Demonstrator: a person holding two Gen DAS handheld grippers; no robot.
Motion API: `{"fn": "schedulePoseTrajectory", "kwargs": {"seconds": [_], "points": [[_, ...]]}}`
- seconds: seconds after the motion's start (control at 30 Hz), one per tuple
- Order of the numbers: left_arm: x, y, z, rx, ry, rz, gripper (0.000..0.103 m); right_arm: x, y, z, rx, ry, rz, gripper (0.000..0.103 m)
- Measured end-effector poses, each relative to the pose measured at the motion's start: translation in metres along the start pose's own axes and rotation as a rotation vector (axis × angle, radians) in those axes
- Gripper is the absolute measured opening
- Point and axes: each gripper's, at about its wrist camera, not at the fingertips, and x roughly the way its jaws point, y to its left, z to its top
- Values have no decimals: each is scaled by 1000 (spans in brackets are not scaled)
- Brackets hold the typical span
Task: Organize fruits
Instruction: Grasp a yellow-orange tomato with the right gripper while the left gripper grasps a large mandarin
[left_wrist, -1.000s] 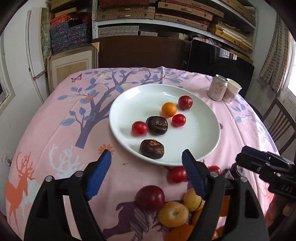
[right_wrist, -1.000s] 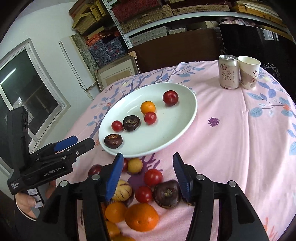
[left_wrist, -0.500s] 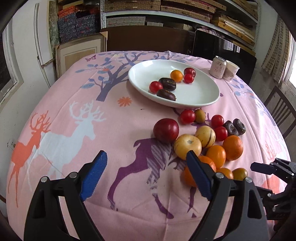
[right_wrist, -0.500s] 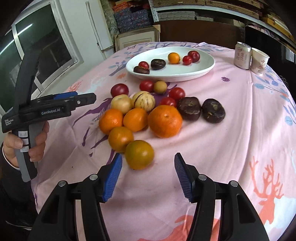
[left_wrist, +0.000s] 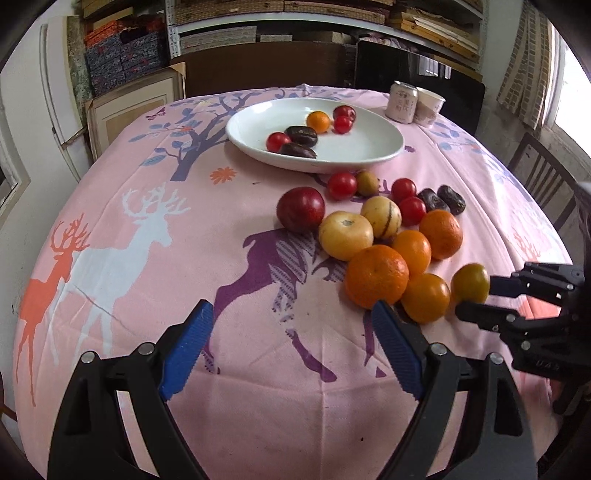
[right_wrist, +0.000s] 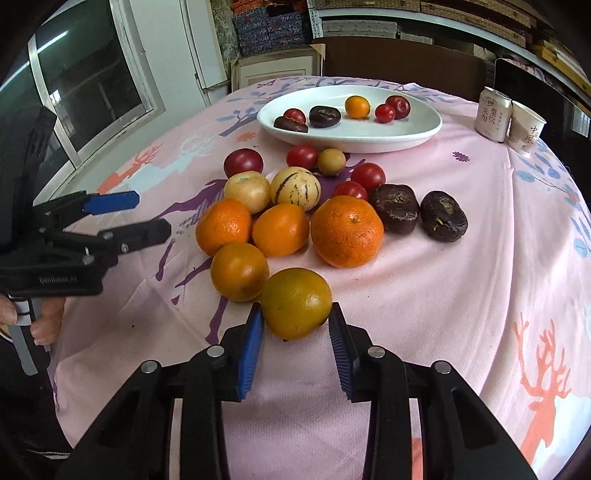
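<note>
Closing in: right gripper has moved back from the white oval plate onto the round greenish-orange fruit, blue fingers touching it.
Left gripper: wide open, empty.
Next: probably lifting it.

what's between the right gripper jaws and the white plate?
In the right wrist view, the greenish orange sits between the right gripper jaws. Beyond it, the loose fruit pile fills the tablecloth up to the white plate.
</note>
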Motion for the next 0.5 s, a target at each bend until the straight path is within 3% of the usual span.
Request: {"fn": "schedulePoseTrajectory", "kwargs": {"seconds": [0.1, 0.3, 0.37, 0.43, 0.5], "points": [[8, -14, 0, 43, 22, -11, 81, -6, -7, -4, 24, -14, -1, 36], [23, -26, 11, 22, 49, -85, 73, -15, -18, -12, 58, -34, 3, 36], [31, -31, 14, 24, 61, -102, 68, -17, -20, -13, 64, -40, 1, 36], [42, -37, 17, 31, 94, -154, 51, -19, -21, -13, 66, -46, 1, 36], [45, -45, 19, 57, 77, -131, 43, -21, -22, -13, 67, -52, 2, 36]]}}
